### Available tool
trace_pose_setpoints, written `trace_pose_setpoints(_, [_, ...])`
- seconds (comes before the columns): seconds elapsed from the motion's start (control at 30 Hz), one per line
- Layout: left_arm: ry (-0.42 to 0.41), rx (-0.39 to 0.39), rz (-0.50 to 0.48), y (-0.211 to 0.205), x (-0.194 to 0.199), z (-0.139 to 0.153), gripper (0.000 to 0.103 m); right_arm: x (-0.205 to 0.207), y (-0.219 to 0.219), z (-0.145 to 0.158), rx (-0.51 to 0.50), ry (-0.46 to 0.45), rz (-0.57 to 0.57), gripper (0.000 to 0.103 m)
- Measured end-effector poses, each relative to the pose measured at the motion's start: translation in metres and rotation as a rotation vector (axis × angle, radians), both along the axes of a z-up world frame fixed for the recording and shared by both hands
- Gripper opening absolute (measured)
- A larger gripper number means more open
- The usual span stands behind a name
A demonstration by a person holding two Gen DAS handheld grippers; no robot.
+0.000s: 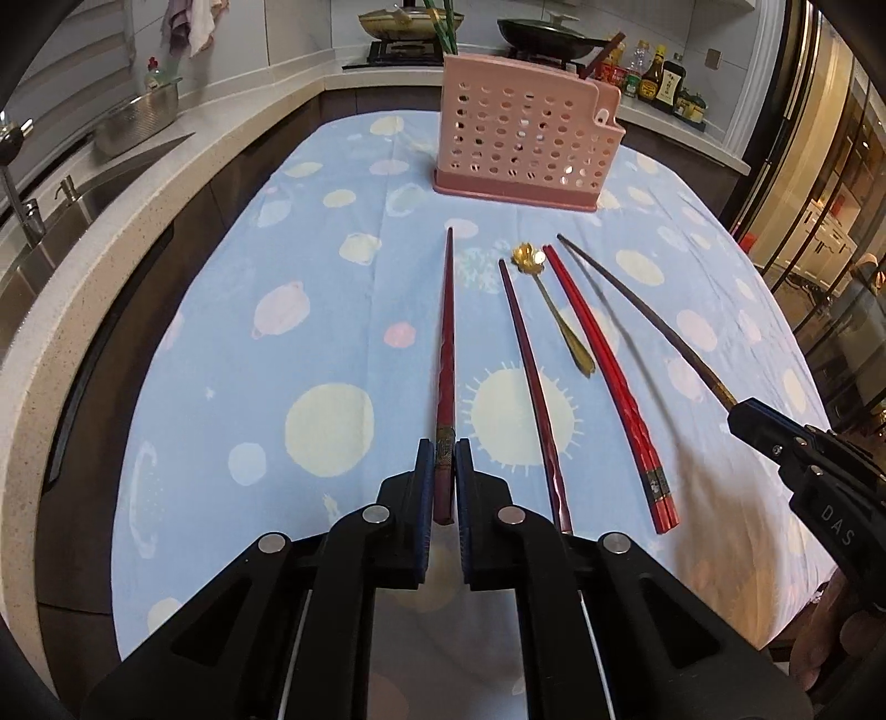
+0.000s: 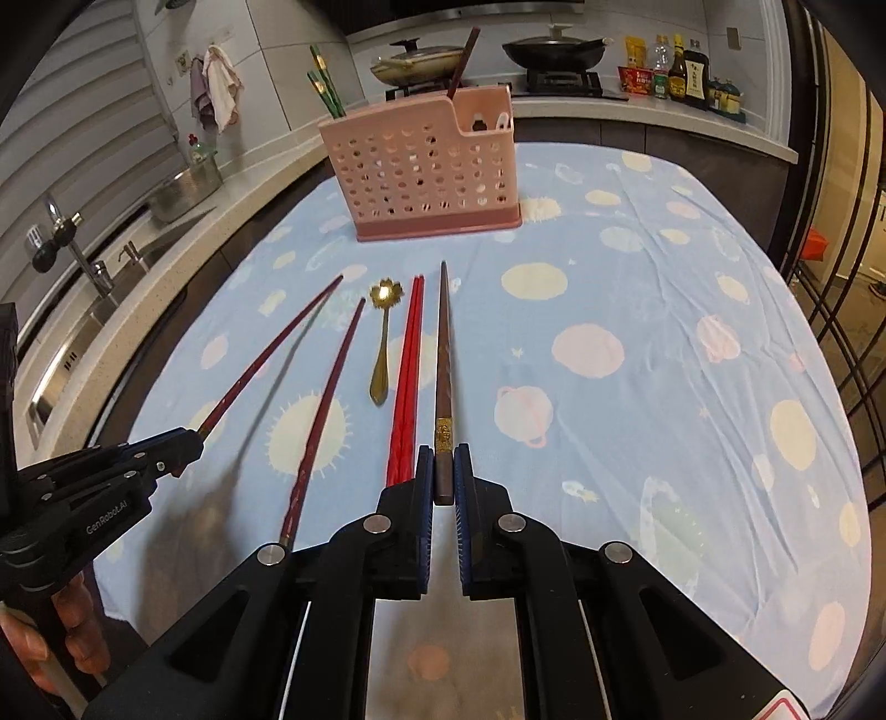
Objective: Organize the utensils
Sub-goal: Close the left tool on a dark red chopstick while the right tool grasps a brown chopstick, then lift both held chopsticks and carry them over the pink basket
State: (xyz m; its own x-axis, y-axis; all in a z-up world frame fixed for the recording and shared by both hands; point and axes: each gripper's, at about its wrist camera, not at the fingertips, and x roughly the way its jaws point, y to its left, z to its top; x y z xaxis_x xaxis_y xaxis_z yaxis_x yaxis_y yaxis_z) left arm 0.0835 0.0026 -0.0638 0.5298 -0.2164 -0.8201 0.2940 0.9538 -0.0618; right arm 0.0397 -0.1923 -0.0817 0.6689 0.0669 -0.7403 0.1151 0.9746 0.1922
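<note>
My left gripper (image 1: 441, 448) is shut on the thick end of a dark red chopstick (image 1: 446, 332), which points at the pink perforated holder (image 1: 520, 138). My right gripper (image 2: 443, 454) is shut on a dark brown chopstick (image 2: 444, 354) with a gold band. Both held sticks hang a little above the cloth and cast shadows. Between them on the cloth lie a maroon chopstick (image 2: 326, 404), a gold flower spoon (image 2: 382, 343) and a bright red pair (image 2: 407, 376). Each gripper also shows in the other's view: the right gripper (image 1: 742, 421) and the left gripper (image 2: 188, 443).
A blue planet-print cloth (image 2: 637, 310) covers the table. The holder (image 2: 426, 171) has green chopsticks (image 2: 324, 83) and a brown one standing in it. A sink (image 1: 111, 183) runs along the left counter. Pans (image 1: 554, 33) and sauce bottles (image 2: 681, 72) stand behind.
</note>
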Motion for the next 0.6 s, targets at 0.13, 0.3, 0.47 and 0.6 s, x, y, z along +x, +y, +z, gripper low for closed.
trace_pose_setpoints(0.13, [-0.051, -0.020, 0.006, 0.004, 0.005, 0.027, 0.007, 0.000, -0.009, 0.034, 0.006, -0.076, -0.018, 0.007])
trace_pose_setpoints(0.3, [-0.113, -0.031, 0.012, 0.004, 0.016, 0.053, 0.007, 0.006, -0.022, 0.073, 0.000, -0.162, -0.037, 0.007])
trace_pose_setpoints(0.47, [-0.168, -0.047, 0.011, 0.000, 0.033, 0.077, 0.007, 0.021, -0.033, 0.101, 0.001, -0.219, -0.040, 0.007])
trace_pose_setpoints(0.6, [-0.204, -0.065, 0.009, -0.004, 0.049, 0.096, 0.007, 0.034, -0.036, 0.121, -0.010, -0.261, -0.036, 0.007])
